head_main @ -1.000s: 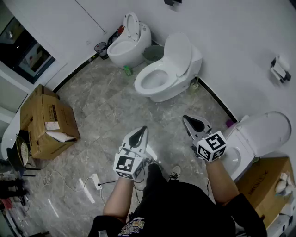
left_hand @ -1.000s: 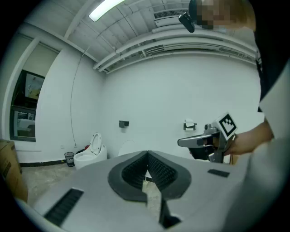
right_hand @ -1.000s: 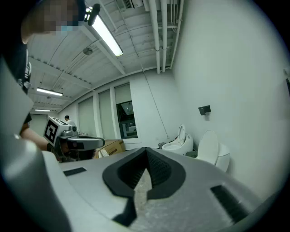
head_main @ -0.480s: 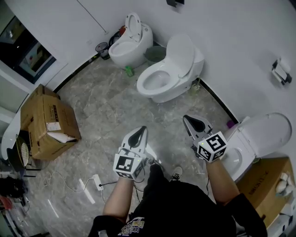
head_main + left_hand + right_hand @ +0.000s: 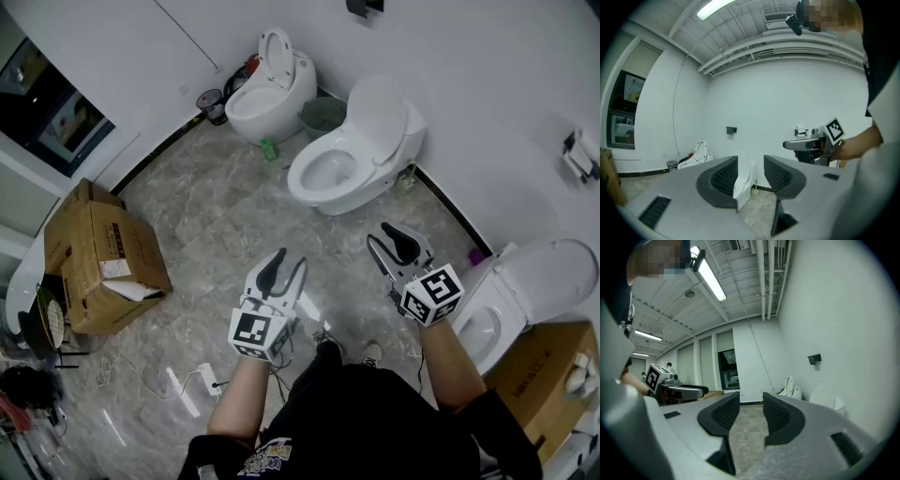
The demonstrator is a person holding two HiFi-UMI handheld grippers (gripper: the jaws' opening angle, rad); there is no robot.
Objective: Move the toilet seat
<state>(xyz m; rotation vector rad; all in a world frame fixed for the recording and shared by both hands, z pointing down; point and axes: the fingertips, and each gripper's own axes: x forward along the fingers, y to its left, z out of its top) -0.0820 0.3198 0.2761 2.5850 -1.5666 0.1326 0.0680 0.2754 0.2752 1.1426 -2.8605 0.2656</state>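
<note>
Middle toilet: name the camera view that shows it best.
The head view: the middle toilet appears whole from above, lid raised and bowl open. The left gripper view shows only a narrow side-on slice of it low in the frame. The right gripper view shows only its raised lid and tank top at the right.

three toilets line the wall: the far toilet (image 5: 267, 89) in the corner, the middle toilet (image 5: 352, 155) nearer, the near toilet (image 5: 525, 291) at right. a bin (image 5: 322, 115) sits between the far two. a cardboard box (image 5: 98, 253) stands well apart at left, with a power strip (image 5: 208, 375) before it.
</note>
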